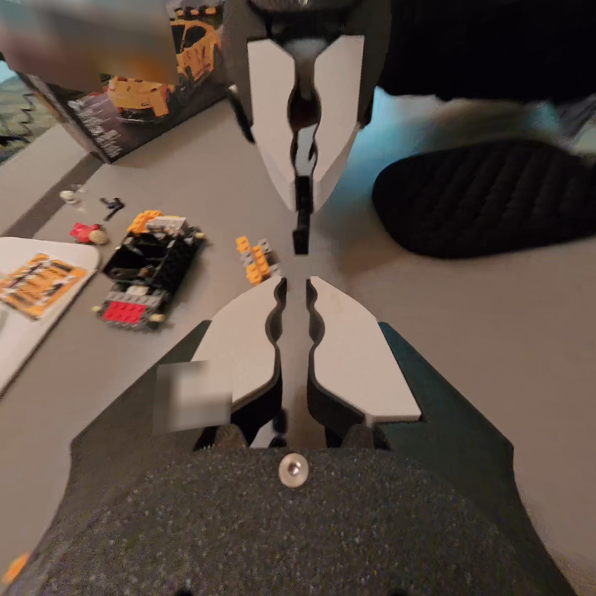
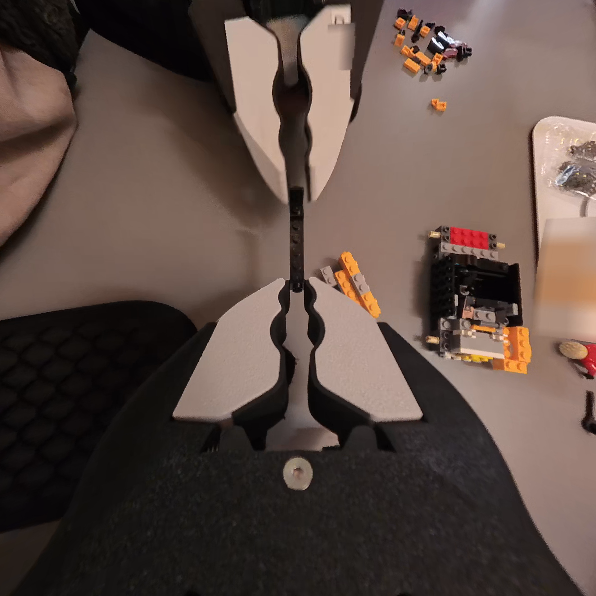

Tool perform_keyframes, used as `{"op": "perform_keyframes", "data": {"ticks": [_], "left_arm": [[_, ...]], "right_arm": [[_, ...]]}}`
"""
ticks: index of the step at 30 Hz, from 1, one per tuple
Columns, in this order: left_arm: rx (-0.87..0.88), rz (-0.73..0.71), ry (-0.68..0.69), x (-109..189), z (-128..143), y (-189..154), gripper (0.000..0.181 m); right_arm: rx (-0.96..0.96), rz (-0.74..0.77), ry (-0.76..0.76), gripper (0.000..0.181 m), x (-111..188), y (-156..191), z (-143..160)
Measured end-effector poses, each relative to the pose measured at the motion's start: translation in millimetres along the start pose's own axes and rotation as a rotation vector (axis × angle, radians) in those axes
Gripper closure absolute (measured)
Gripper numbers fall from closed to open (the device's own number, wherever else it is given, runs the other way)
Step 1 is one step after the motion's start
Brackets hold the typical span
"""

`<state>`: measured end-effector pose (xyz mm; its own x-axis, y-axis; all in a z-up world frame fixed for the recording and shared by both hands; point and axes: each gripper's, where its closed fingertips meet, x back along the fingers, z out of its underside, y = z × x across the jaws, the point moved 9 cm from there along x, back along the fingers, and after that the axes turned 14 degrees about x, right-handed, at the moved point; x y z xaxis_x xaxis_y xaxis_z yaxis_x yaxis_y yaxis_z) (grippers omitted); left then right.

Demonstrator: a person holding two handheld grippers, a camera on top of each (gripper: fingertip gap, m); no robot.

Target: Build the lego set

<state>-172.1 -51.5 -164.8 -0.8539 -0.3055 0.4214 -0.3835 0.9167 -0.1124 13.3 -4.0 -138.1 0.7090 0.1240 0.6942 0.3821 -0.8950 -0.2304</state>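
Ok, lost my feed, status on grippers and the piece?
Right gripper shut on black strip, tips only. Left gripper open, empty, facing it. Part-built car aside on table, nothing between grippers.

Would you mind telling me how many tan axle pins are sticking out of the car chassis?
3 on the car chassis: one pin left of the red plate, one right of it, one by the orange bricks. A fourth may be hidden.

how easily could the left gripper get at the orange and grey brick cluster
Probably easily: the left gripper is empty and parted, the cluster lies uncovered beside its tips. Only the black strip in the right gripper is close.
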Motion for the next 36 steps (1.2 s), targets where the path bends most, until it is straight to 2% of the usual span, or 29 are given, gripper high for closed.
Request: {"op": "perform_keyframes", "data": {"ticks": [2, 7, 11, 18, 28, 36], "left_arm": [[-0.031, -0.054, -0.001, 14.5, 0.9, 8.5, 0.17], [0.059, -0.213, -0.112, 58.7, -1.4, 42.4, 0.169], [0.086, -0.254, -0.111, 74.6, 3.1, 52.3, 0.172], [0.073, -0.216, -0.02, 68.4, 10.0, 50.6, 0.173], [0.085, -0.103, 0.149, 64.2, 25.5, 48.4, 0.165], [0.08, 0.001, 0.271, 60.9, 37.7, 41.5, 0.157]], "right_arm": [[-0.021, 0.013, -0.006, 0.173, 3.2, 0.8, 4.8], [-0.07, 0.058, -0.025, 0.173, 10.1, 2.5, 17.8], [-0.09, 0.07, -0.038, 0.173, 9.6, 4.6, 23.6], [-0.081, 0.035, -0.035, 0.174, -6.2, 7.5, 21.3], [-0.008, 0.006, 0.058, 0.174, -51.0, 14.0, -12.6], [-0.001, 0.014, 0.117, 0.174, -70.9, 13.7, -22.4]]}}
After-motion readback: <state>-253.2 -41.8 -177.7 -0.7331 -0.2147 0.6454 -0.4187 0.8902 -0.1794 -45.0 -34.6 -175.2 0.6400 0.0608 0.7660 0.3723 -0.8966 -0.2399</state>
